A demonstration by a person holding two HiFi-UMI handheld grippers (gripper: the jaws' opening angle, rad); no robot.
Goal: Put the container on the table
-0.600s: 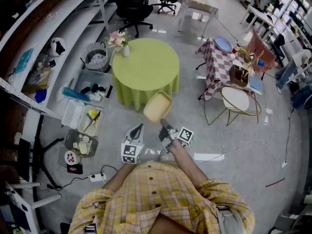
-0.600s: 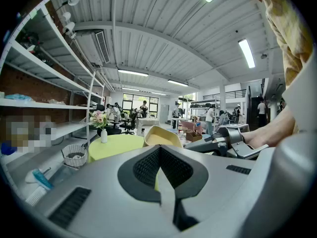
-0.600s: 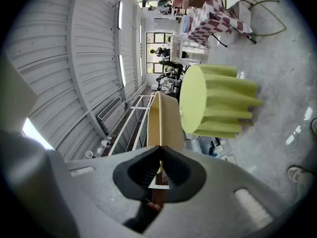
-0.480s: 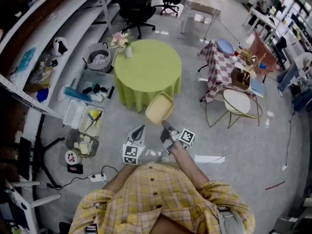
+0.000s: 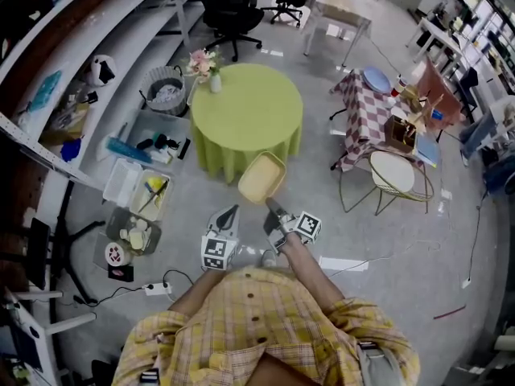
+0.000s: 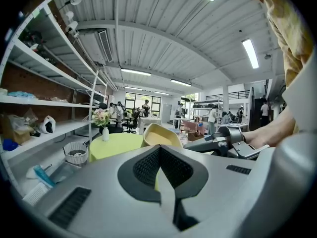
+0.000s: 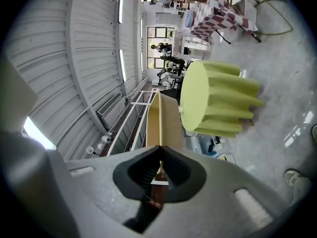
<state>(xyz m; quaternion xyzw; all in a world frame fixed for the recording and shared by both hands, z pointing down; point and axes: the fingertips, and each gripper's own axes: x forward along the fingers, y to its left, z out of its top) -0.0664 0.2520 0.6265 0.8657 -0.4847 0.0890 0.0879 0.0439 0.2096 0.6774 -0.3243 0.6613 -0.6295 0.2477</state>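
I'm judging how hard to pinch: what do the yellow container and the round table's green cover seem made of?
The container: likely thin plastic, matte pale yellow; its wall shows as a slim edge between the right gripper's jaws. The table cover: cloth, apparently; it hangs in soft folds.

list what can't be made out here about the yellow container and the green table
container inside: right gripper view looks at it edge-on, so only the rim and one wall show
container's lower part: left gripper view, behind the left claw's own body
green table legs: head view, its cloth hangs over them
floor bins, contents: head view, too small to name
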